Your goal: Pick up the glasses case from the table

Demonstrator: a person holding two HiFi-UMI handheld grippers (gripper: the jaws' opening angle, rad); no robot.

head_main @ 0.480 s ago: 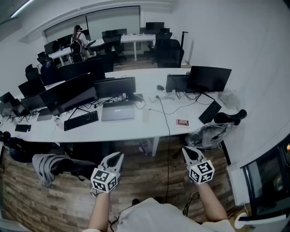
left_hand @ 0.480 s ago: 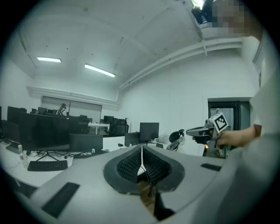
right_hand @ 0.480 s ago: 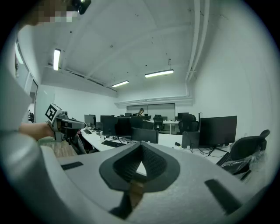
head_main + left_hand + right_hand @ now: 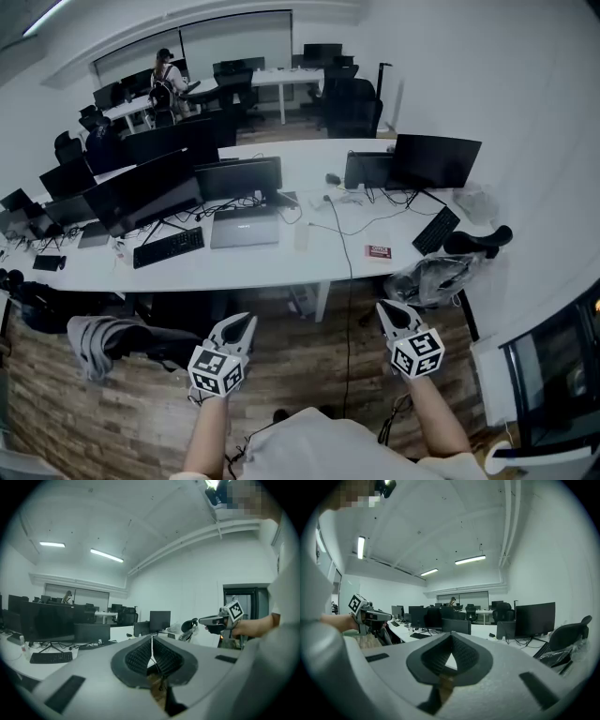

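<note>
We hold both forearms out at the bottom of the frame, above the wood floor (image 4: 300, 370), grippers nearly level and aimed at the white table (image 4: 281, 269). The left gripper (image 4: 246, 321) and the right gripper (image 4: 384, 307) each have their jaws pressed together on nothing. The glasses case (image 4: 377, 252), a small red oblong, lies near the table's front edge at centre right. It is just above the right gripper in the frame and well apart from it.

This is an open-plan office. Long white desks (image 4: 281, 267) cross the middle of the head view, loaded with black monitors (image 4: 436, 161), keyboards (image 4: 169, 248) and a laptop (image 4: 244, 230). Black swivel chairs (image 4: 352, 111) stand at upper centre. Strip lights (image 4: 107, 555) line the white ceiling, and a person (image 4: 164, 82) is at a far desk, upper left.
</note>
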